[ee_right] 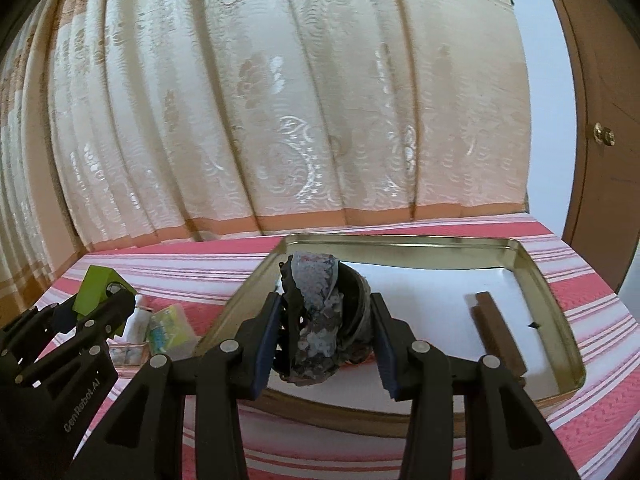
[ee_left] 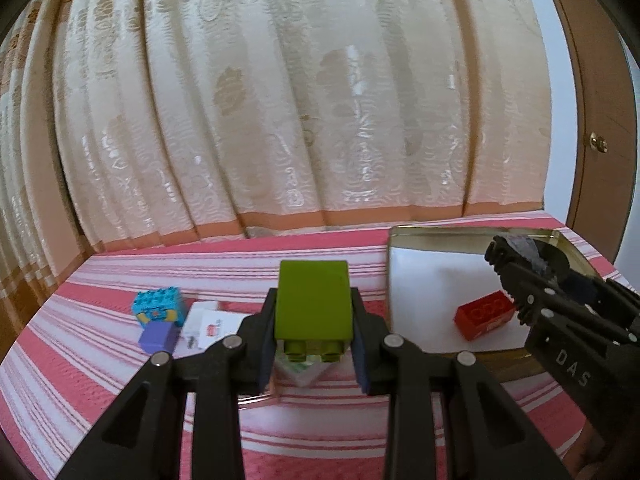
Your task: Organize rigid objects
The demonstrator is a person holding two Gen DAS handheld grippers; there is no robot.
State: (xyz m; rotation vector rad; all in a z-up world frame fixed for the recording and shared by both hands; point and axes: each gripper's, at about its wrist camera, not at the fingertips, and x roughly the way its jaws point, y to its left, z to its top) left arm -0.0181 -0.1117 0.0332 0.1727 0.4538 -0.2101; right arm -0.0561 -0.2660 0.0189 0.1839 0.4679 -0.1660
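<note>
My left gripper [ee_left: 314, 312] is shut on a green toy brick [ee_left: 314, 300], held above the striped red cloth to the left of the metal tray [ee_left: 390, 280]. It also shows in the right wrist view [ee_right: 96, 288]. My right gripper [ee_right: 326, 320] is shut on a dark mottled shell-like object [ee_right: 320, 312], held over the tray's [ee_right: 560, 300] near left part. In the left wrist view that object [ee_left: 528, 256] hangs over the tray. A red brick [ee_left: 484, 314] lies in the tray.
A blue and purple brick stack [ee_left: 158, 318] and white cards [ee_left: 208, 324] lie on the cloth at left. A small clear box [ee_right: 170, 326] sits left of the tray. A brown wooden strip [ee_right: 496, 328] lies in the tray. Curtains hang behind; a wooden door [ee_right: 600, 132] stands right.
</note>
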